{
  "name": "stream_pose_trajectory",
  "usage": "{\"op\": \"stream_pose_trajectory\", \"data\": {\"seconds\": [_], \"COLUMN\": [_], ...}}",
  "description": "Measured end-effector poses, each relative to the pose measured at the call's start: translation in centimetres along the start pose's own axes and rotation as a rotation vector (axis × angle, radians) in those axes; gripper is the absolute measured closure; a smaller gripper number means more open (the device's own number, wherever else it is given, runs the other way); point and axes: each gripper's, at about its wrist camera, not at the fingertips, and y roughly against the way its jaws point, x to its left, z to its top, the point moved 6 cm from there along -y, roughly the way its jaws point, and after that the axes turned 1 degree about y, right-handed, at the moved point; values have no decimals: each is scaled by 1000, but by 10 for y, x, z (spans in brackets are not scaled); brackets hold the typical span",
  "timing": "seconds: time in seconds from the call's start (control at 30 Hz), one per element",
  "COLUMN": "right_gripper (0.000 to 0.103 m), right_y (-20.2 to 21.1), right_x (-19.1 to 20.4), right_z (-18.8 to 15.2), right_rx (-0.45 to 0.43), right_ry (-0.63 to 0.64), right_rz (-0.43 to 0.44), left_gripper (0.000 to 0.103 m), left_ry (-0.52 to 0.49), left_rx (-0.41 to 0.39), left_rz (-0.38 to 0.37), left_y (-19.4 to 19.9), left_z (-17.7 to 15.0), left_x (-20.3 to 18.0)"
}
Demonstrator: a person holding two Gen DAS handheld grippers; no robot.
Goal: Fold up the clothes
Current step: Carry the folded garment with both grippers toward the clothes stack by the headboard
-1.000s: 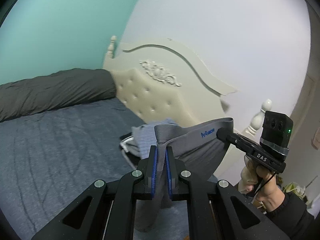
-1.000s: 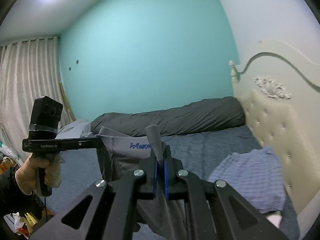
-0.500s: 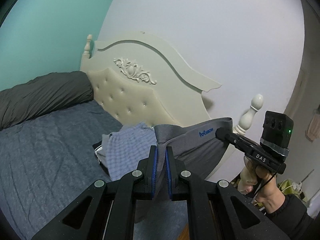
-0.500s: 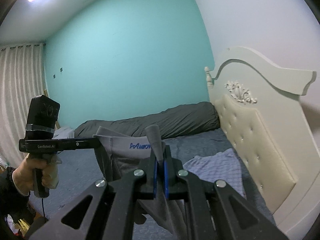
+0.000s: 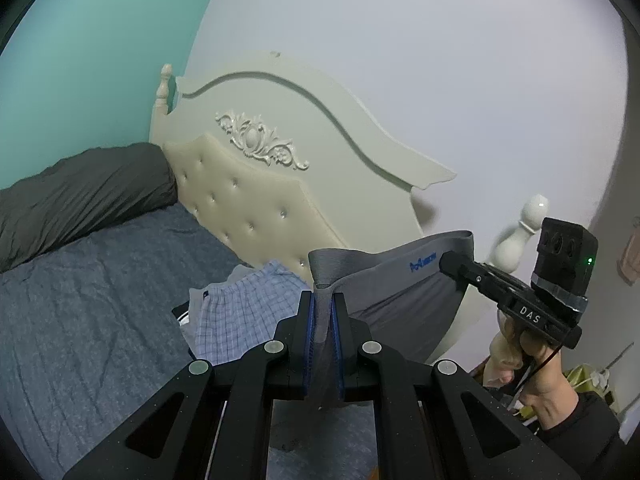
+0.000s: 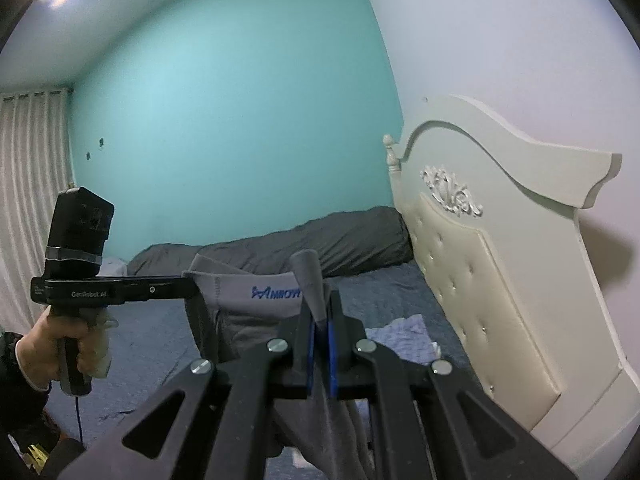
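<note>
I am pinching the waistband of the grey underwear [image 5: 404, 304] with my left gripper [image 5: 323, 312] and gripping its other end with my right gripper [image 6: 319, 322], both jaws clamped on cloth, so it is hanging stretched in the air above the bed [image 5: 100, 300], near the checked garment [image 5: 240, 312] by the headboard [image 5: 248, 208].

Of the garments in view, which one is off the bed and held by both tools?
The grey underwear with the blue logo: each tool clamps an end of its waistband, left tool, right tool. The blue checked garment lies on the bed.
</note>
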Motion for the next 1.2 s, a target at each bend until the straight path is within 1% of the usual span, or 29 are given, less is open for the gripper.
{"op": "stream_pose_trajectory", "data": {"seconds": [0.33,0.63,0.9,1.07,1.2], "right_gripper": [99,99,98,98,98], "right_y": [-78,-142,-204,-234,-248], "right_x": [-44,-78,-103,-118,-128], "right_z": [-12,-14,-30,-46,-57], "right_rx": [102,181,296,369,421], "right_ry": [-15,-19,0,5,9], "right_rz": [-48,-84,-103,-121,-134], "left_gripper": [94,94,94,94,93], "left_ry": [54,65,94,119,141], "left_rx": [59,121,178,223,254], "left_rz": [73,116,149,148,145], "left_y": [-72,-132,-180,-209,-231], "left_z": [16,23,14,3,-9], "left_x": [52,97,142,165,177]}}
